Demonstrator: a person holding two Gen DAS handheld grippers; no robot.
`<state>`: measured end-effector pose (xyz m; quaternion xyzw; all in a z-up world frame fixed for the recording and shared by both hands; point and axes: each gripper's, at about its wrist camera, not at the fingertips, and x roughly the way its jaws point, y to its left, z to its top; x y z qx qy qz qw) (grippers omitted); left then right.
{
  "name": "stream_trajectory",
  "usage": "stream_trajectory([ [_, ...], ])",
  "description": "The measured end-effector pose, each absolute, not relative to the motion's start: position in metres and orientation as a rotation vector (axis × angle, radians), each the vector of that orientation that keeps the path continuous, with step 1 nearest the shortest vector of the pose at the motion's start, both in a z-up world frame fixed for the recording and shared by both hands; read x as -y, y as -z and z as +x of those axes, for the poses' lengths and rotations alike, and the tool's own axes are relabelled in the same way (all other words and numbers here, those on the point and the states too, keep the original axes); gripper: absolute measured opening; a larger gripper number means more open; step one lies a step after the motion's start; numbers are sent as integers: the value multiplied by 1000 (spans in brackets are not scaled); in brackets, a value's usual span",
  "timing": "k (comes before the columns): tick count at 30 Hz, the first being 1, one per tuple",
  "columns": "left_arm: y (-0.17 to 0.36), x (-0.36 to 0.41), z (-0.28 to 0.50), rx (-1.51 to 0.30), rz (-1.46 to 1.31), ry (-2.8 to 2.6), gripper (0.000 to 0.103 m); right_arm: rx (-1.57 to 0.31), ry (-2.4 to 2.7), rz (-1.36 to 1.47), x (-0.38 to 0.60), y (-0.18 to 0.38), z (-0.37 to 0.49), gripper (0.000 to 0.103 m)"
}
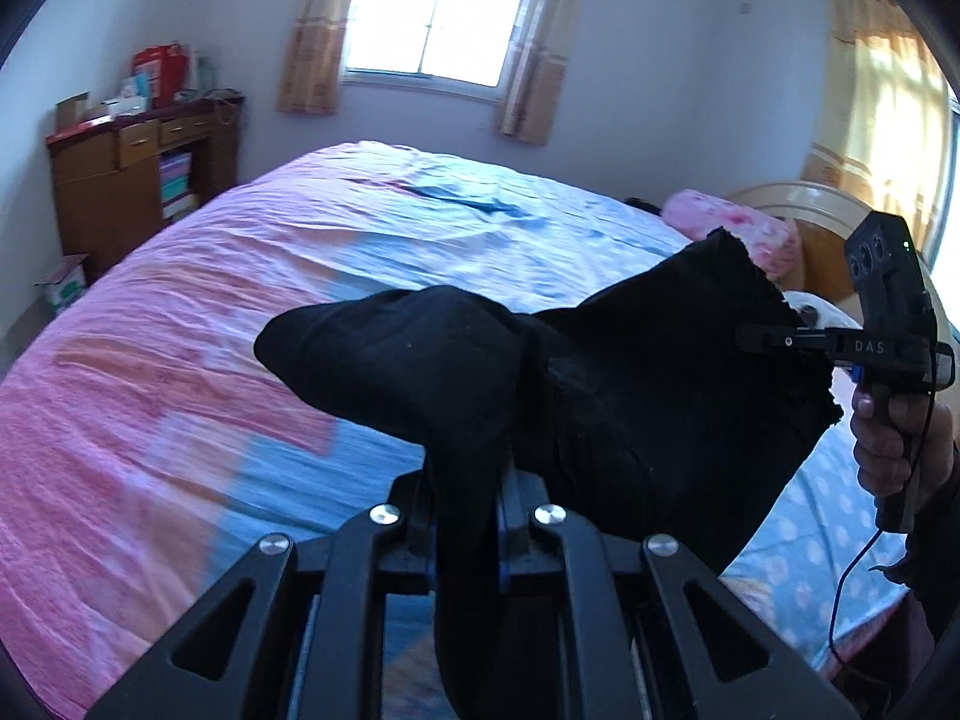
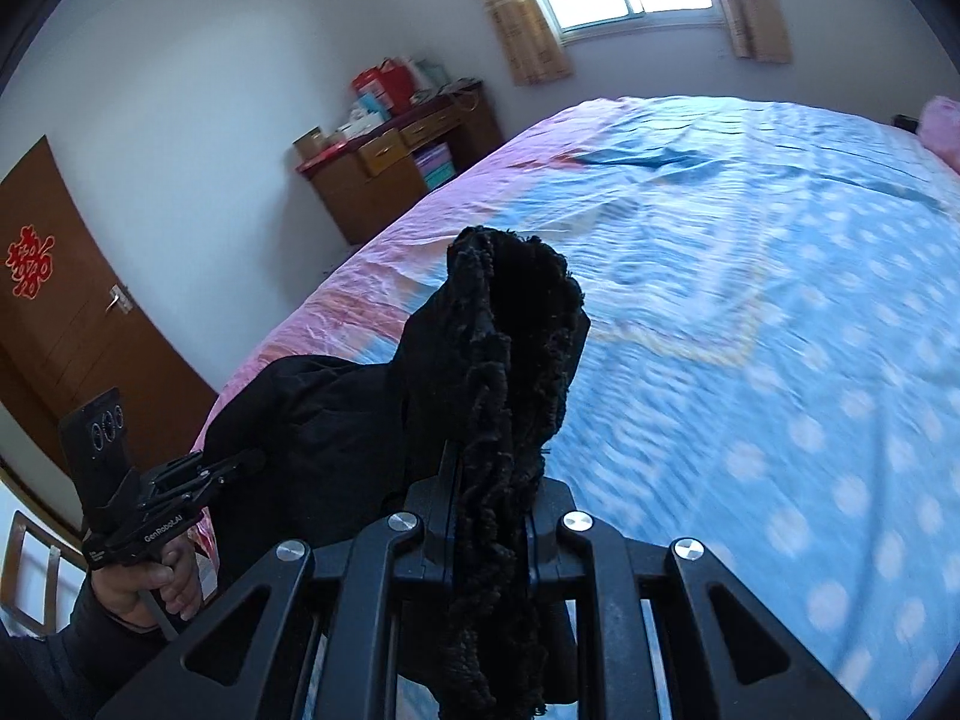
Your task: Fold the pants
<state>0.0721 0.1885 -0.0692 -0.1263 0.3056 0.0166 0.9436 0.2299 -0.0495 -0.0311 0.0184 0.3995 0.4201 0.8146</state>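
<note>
Pants (image 1: 630, 384) up in the air between us, black and bunched, hanging above the bed (image 1: 180, 360) with both ends pinched. In the left wrist view our left gripper (image 1: 465, 516) sits at the bottom centre, its fingers clamped tight on a thick wad of the black fabric that bulges out ahead of them. Over at the right edge of that frame our right gripper (image 1: 774, 339) bites into the far, frayed-looking edge of the garment, fingers closed on it.

Swing to the right wrist view: same story from the other side, a fleecy, nubbly edge squeezed between the closed fingers at bottom centre, and the left gripper at lower left, gripping the dark mass of cloth.

So where are we on the fold? Early, by our reckoning. Nothing is laid flat, and no crease or neat stack is visible anywhere on the pink and blue sheet (image 2: 750, 300). The garment looks crumpled, not stretched out straight. Still to come, we judge: spread it on the sheet, line up the legs, then fold. Blur in the bedding suggests we are on the move.
</note>
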Motion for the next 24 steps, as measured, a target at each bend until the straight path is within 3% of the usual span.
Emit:
stream_trajectory([
  [17,110,-231,83,-696,-220,-189,14,-988,-963,13,-42,93,295,16],
  [24,127,-232,89,-709,-204,-212,26,-1055,-930,17,-42,120,311,16],
])
